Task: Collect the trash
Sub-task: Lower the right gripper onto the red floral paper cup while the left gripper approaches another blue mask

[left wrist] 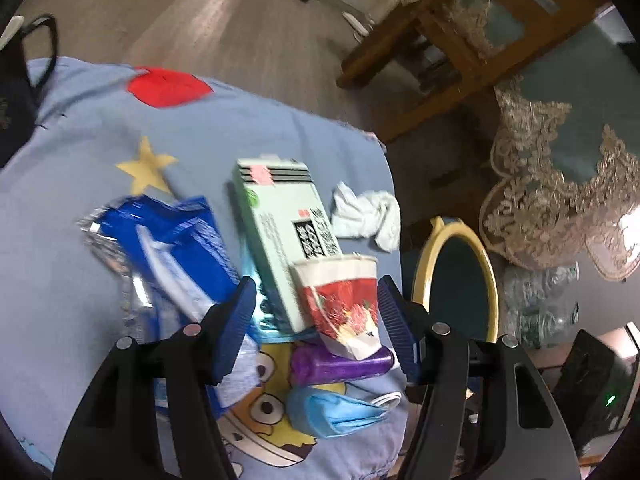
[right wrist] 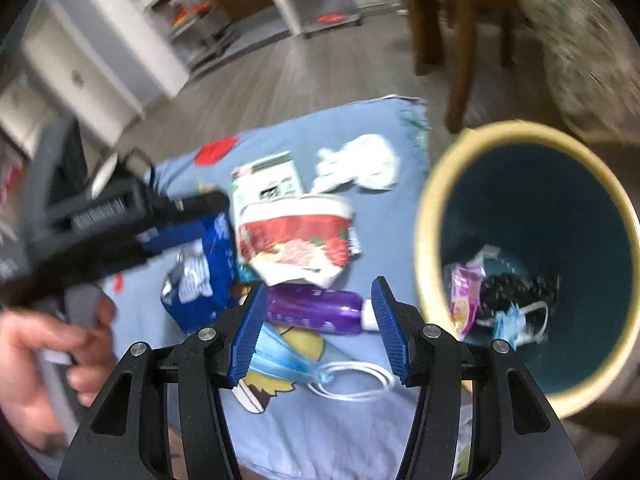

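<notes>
Blue cartoon cloth (left wrist: 100, 128) carries the trash beside bin (right wrist: 428, 216). Left hand-held gripper (left wrist: 316, 316) open, straddling cup (left wrist: 340, 292); right hand-held gripper (right wrist: 316, 320) open above purple bottle (right wrist: 316, 310).

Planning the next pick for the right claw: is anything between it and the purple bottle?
Nothing visible: the purple bottle lies just ahead of the open right claw. A crushed paper cup lies just beyond it.

Both tools share one build. The left gripper (left wrist: 316, 314) has matte black triangular arms with cut-out slots, round silver screws at the pivots, and ribbed blue fingers (left wrist: 236, 324). The right gripper (right wrist: 318, 328) looks identical. A bare hand (right wrist: 48, 364) grips a grey handle.
</notes>
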### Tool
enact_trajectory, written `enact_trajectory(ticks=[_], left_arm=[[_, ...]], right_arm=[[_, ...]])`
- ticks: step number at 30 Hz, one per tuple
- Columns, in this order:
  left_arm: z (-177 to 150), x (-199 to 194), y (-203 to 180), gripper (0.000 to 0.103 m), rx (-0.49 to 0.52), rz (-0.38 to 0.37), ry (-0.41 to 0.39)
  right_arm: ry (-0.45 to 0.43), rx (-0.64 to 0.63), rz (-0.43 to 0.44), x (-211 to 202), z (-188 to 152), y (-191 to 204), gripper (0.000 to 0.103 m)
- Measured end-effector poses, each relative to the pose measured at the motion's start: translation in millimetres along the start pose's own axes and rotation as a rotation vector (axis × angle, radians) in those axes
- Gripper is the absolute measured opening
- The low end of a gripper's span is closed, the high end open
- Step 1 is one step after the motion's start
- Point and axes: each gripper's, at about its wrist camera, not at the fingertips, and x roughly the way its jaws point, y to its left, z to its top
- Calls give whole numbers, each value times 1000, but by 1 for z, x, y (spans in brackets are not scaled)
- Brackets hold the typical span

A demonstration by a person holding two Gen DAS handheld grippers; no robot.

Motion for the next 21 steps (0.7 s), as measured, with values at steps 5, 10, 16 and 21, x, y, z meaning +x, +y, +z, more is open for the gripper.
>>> enact_trajectory(ticks=[5, 10, 16, 21], left_arm=[[-2, -25, 12, 62, 4, 18, -36], [1, -57, 38, 62, -20, 44, -102], [0, -68, 51, 62, -32, 34, -102], [-7, -63, 34, 62, 39, 47, -84]], right_arm=[[38, -131, -46, 27, 6, 30, 61], [76, -225, -118, 54, 9, 47, 63], [92, -300, -184, 70, 5, 56, 61], [86, -256, -109, 62, 6, 48, 38]])
